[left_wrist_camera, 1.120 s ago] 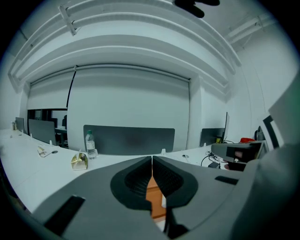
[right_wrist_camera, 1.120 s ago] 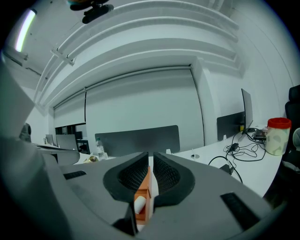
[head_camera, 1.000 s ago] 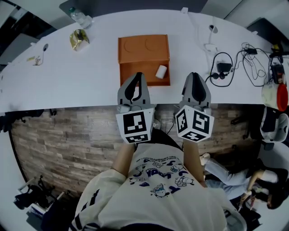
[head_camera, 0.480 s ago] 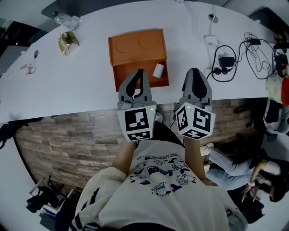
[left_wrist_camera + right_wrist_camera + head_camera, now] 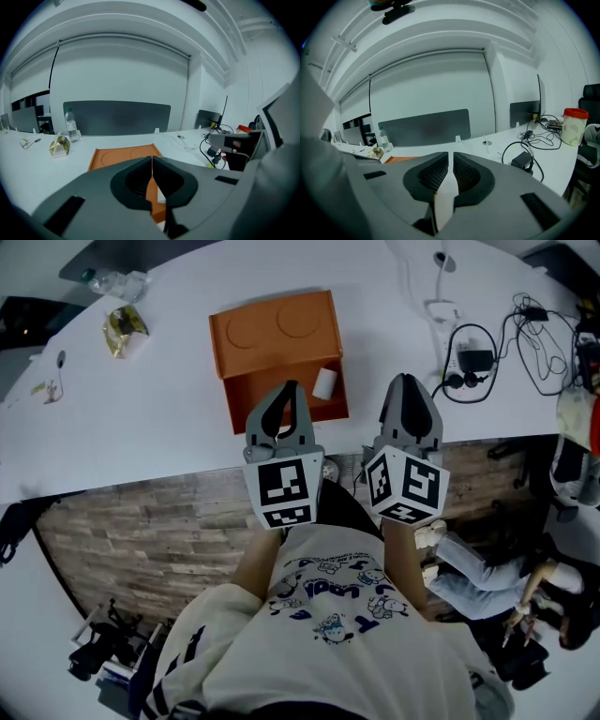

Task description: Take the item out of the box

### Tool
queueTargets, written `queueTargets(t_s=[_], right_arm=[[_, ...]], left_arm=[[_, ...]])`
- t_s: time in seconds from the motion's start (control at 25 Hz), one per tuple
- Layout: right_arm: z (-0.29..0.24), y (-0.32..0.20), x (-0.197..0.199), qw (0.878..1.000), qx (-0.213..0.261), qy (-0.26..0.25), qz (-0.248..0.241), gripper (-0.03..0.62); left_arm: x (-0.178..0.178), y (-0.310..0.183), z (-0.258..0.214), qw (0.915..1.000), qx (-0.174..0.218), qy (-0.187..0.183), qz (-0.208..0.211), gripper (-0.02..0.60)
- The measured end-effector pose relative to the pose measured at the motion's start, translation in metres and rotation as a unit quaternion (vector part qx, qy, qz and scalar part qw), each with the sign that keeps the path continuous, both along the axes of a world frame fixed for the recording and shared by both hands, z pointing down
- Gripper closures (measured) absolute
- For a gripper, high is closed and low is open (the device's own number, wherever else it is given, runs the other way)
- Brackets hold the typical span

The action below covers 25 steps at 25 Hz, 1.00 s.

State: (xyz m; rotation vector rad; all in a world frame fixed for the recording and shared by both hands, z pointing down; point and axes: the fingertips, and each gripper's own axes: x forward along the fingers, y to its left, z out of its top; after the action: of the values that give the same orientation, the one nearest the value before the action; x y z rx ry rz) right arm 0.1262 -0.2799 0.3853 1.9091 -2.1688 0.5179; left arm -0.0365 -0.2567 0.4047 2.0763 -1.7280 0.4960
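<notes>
An orange box (image 5: 246,401) lies open on the white table (image 5: 141,418), its lid (image 5: 272,322) folded flat behind it. A small white cylinder (image 5: 324,382) rests in the box's right part. My left gripper (image 5: 289,388) is shut and empty, its tip over the box's front edge, just left of the cylinder. My right gripper (image 5: 405,381) is shut and empty too, hovering over the table's near edge to the right of the box. In the left gripper view the box (image 5: 123,157) shows beyond the closed left gripper (image 5: 152,159). The right gripper (image 5: 449,155) points across the table.
A water bottle (image 5: 112,282) and a crumpled gold wrapper (image 5: 122,322) sit at the far left. Cables and a charger (image 5: 475,359) spread over the right side, with a red-lidded container (image 5: 574,125) beyond. The table's near edge (image 5: 187,476) runs under both grippers.
The head view has swung, so the box now sits further left and looks turned. Both grippers stay shut at the table's near edge, side by side.
</notes>
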Motion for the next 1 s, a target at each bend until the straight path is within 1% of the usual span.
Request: queueTargets(t_s=[0.52,0.76,1.0], right_arm=[[0.019,-0.013,0.003,1.0,-0.024,0.007,0.009,0.545],[0.028,-0.016,0.005,0.999,-0.035,0.008,0.016,0.545],[0.038,-0.02,0.007,0.999,-0.046,0.006,0.022,0.545]], left_arm=[[0.013,-0.014,0.032,0.9988,-0.046,0.008,0.017,0.561],[0.021,-0.016,0.052,0.9961,-0.08,0.014,0.033,0.561],[0.028,-0.018,0.064,0.9937,-0.099,0.014,0.05,0.561]])
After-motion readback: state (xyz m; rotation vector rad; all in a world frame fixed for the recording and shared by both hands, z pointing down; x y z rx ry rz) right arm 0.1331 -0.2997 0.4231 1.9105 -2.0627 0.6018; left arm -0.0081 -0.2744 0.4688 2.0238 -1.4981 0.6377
